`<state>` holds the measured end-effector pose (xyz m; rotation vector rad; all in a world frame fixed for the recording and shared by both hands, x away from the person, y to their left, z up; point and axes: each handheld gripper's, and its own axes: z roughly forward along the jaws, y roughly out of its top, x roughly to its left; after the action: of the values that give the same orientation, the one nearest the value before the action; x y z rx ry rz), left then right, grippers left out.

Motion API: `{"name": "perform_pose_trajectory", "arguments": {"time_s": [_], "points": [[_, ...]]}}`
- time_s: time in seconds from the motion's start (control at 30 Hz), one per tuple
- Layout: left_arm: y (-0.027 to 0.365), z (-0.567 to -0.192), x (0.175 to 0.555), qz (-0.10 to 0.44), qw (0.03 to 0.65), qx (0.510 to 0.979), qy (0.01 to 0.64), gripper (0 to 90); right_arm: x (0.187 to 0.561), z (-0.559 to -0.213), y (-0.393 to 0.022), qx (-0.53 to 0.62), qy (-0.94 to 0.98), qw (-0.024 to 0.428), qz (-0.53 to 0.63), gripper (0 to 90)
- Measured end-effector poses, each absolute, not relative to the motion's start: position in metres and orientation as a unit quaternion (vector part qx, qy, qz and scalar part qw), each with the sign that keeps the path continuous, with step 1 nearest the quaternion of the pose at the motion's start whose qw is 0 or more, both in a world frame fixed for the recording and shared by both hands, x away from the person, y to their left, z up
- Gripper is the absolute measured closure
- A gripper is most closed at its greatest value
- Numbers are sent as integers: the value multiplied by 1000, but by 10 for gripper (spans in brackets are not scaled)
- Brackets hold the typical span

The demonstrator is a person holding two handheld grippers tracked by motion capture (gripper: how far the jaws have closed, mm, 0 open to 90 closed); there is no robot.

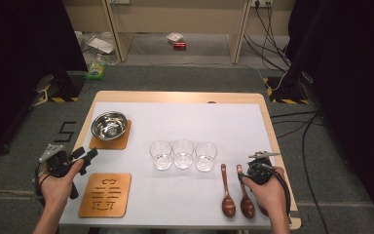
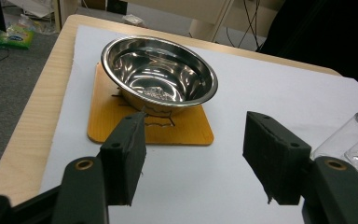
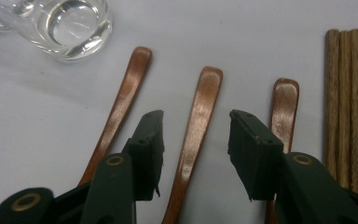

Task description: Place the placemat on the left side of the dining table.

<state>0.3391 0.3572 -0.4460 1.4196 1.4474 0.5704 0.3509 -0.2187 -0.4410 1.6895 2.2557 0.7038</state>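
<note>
Both right claw [image 3: 195,140] jaws straddle middle spoon [image 3: 196,126].

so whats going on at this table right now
A person holds a gripper in each hand at a table set with a steel bowl on a wooden mat, three glasses and wooden spoons. The right gripper is down over the spoons with its jaws open astride the middle spoon, not pressing on it. The left gripper hangs open and empty, pointed at the bowl. A second mat near the left hand is bare. Nothing has been picked up yet.
</note>
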Motion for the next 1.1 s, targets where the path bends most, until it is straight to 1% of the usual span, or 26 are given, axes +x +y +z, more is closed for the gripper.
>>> {"name": "perform_pose_trajectory", "arguments": {"time_s": [0.07, 0.4, 0.6, 0.83, 1.1], "points": [[358, -446, 339, 233, 496, 584, 599, 385, 352, -443, -220, 582, 770, 107, 239, 619], [361, -446, 338, 230, 495, 583, 602, 385, 357, -450, -221, 615, 754, 73, 220, 719], [361, -446, 338, 229, 495, 583, 602, 385, 360, -454, -218, 617, 753, 63, 218, 733], [361, -447, 338, 226, 496, 582, 603, 385, 367, -455, -214, 627, 750, 72, 200, 741], [362, -447, 338, 226, 495, 583, 603, 384, 371, -457, -212, 644, 740, 60, 186, 766]]}}
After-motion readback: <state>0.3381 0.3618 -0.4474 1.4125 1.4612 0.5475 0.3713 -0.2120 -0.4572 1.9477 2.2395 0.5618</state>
